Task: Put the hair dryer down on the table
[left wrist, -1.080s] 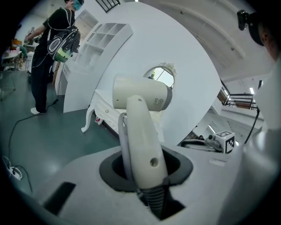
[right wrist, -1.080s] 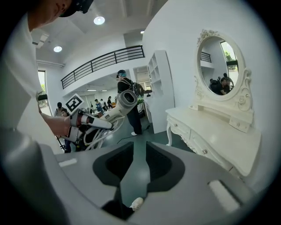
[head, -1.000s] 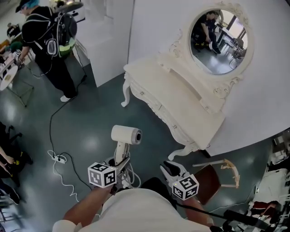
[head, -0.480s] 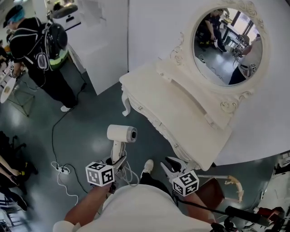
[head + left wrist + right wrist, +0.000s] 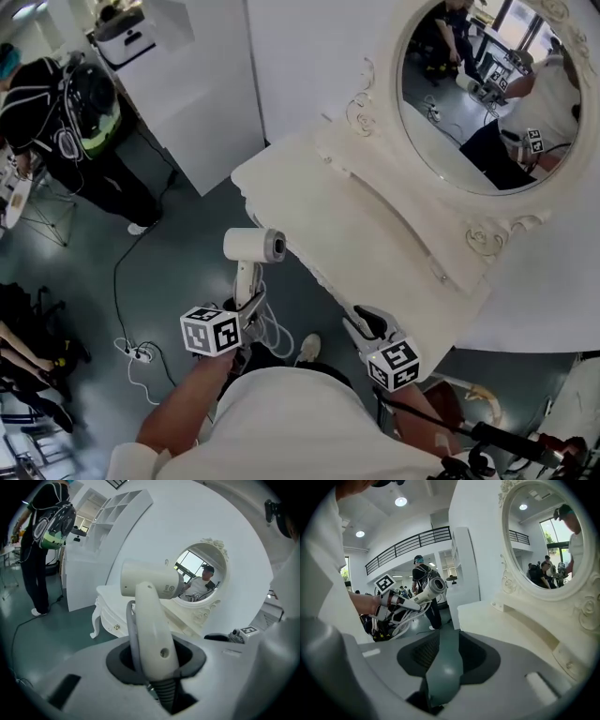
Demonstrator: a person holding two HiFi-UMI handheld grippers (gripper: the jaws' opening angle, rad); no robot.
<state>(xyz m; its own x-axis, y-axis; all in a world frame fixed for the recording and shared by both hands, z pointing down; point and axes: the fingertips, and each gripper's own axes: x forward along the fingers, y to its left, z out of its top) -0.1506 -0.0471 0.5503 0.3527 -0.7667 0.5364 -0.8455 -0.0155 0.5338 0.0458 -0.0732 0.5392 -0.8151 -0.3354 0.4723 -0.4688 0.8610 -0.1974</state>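
One left hand-held gripper (image 5: 246,302) pinching seemingly plastic hair dryer (image 5: 251,246), right hand-held gripper (image 5: 364,321) just opened, empty, carved table (image 5: 300,192)

Whole rig has walked up to the cream carved dressing table (image 5: 309,187). The white hair dryer (image 5: 253,246) in the left gripper (image 5: 246,305) was out over the floor; now its barrel is just beside the table's front edge. The right gripper (image 5: 364,322) jaws have just been opening, with nothing between them. The oval mirror (image 5: 469,103) now catches the person's own reflection (image 5: 539,112).
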